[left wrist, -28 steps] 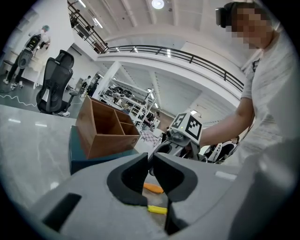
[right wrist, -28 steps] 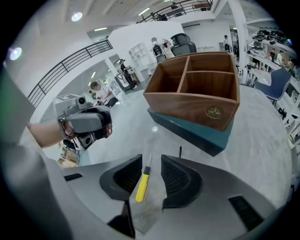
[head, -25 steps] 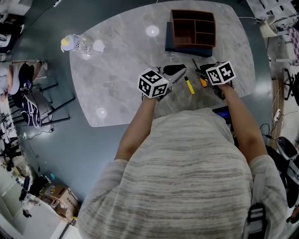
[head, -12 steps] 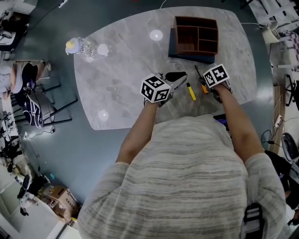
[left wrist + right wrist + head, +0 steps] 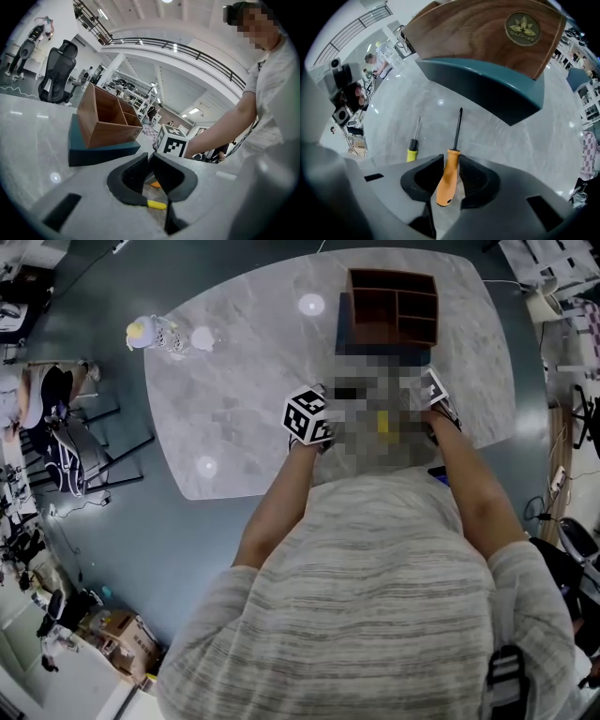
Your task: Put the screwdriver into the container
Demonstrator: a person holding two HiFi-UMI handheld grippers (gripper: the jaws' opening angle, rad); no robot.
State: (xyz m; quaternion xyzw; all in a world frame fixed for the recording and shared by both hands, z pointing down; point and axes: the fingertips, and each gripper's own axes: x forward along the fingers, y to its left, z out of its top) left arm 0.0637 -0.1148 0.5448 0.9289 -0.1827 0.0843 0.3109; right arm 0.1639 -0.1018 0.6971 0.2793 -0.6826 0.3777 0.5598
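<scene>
Your R gripper (image 5: 451, 162) jaws pinch the orange screwdriver (image 5: 447, 182) by its handle. The shaft points straight fwd at the wooden container (image 5: 487, 33), close ahead. L gripper (image 5: 150, 159) jaws are together, empty, and it's farther from the container.

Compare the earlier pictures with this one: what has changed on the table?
The right tool has closed on the orange screwdriver, which earlier lay free beside it. The left tool, shut and empty, the yellow screwdriver and the container stayed put.
</scene>
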